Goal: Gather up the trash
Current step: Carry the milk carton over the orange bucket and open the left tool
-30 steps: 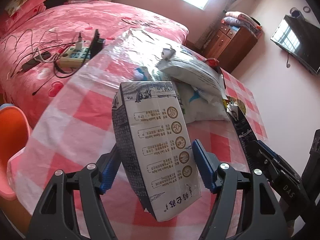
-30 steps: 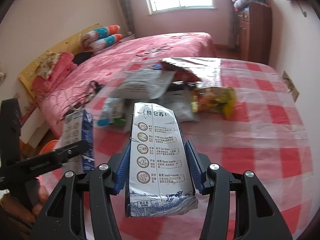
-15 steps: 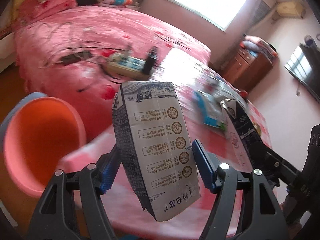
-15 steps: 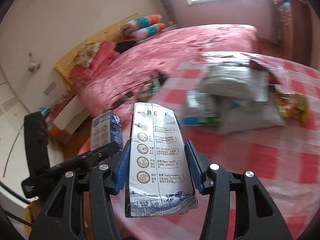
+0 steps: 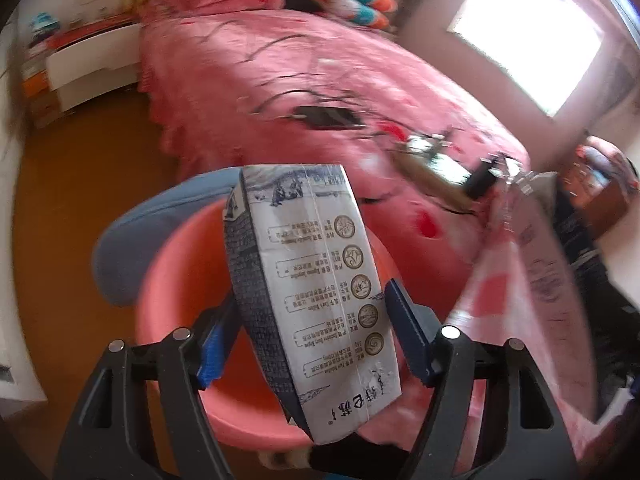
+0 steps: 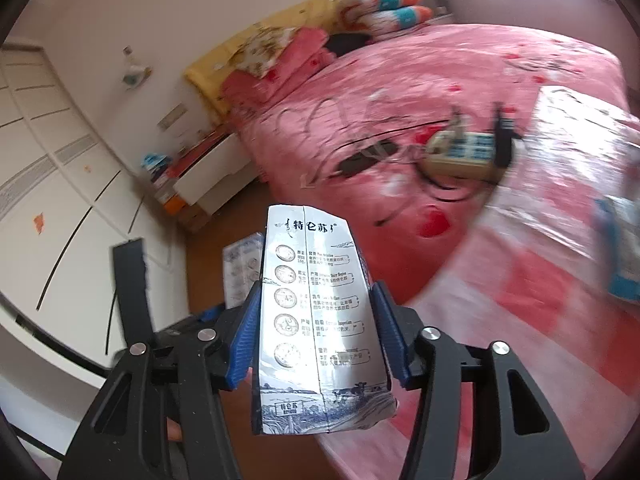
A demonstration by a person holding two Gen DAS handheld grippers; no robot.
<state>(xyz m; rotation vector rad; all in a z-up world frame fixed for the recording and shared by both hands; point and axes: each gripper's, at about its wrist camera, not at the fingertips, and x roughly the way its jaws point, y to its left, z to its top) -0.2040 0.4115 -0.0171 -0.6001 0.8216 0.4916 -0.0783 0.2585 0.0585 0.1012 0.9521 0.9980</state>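
My left gripper [image 5: 310,330] is shut on a white and blue milk carton [image 5: 316,284] and holds it tilted, directly above the open pink bin [image 5: 180,280], which has a blue part at its far rim. My right gripper [image 6: 314,322] is shut on a second, flattened milk carton [image 6: 316,320] and holds it off the table's left edge, over the floor. The left gripper's carton [image 6: 242,272] shows just behind it in the right wrist view.
A pink bed [image 5: 320,92] with cables and a power strip [image 6: 460,156] lies beyond. The checked table [image 6: 532,292] is to the right, with a blue packet [image 6: 624,252] on it. White drawers [image 5: 92,64] and wardrobe doors [image 6: 48,184] stand to the left.
Both grippers have swung left off the table with their cartons. The left carton now hangs over the pink bin, which has grown larger in view.
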